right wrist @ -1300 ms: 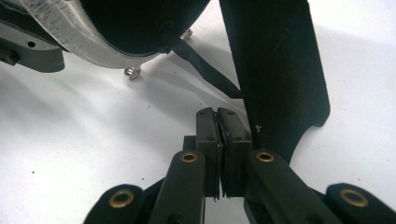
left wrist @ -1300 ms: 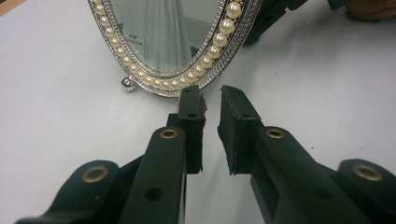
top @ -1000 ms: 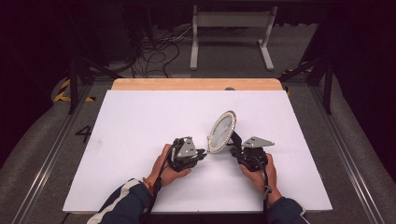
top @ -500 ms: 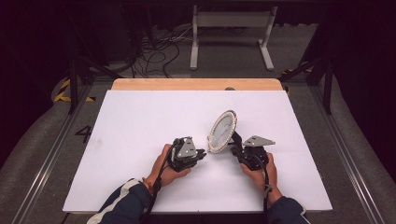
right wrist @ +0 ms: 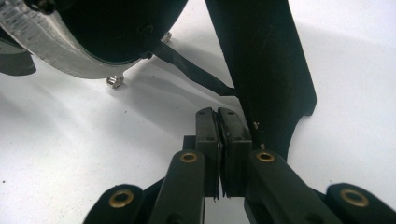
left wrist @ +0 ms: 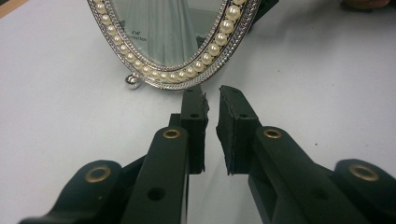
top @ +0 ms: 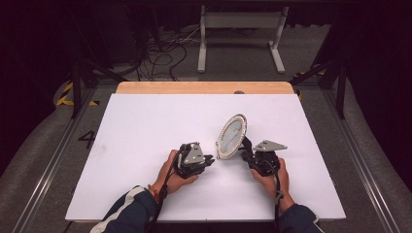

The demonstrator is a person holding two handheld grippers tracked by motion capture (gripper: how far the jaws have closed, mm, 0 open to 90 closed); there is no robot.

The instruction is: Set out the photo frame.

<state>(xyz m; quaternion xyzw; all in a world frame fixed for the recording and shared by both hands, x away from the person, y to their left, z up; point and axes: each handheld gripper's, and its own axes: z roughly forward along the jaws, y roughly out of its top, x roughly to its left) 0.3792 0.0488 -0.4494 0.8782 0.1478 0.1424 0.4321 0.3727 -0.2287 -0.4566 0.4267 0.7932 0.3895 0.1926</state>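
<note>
An oval picture frame (top: pixel 231 136) with a pearl-beaded silver rim stands upright, a little tilted, on the white table (top: pixel 145 126). My left gripper (top: pixel 210 160) lies just left of it. In the left gripper view the jaws (left wrist: pixel 212 95) stand a narrow gap apart with nothing between them, tips just short of the frame's lower rim (left wrist: pixel 187 81). My right gripper (top: pixel 245 154) is behind the frame on its right. Its jaws (right wrist: pixel 217 112) are pressed together, close beside the black back stand (right wrist: pixel 266 60) and the strap (right wrist: pixel 191 70) running to the frame's dark back (right wrist: pixel 107 28).
A bare wooden strip (top: pixel 204 87) runs along the table's far edge. Beyond it, on the floor, are a metal stand (top: pixel 240 22) and loose cables (top: pixel 160 53). White table surface extends to the left and far side of the frame.
</note>
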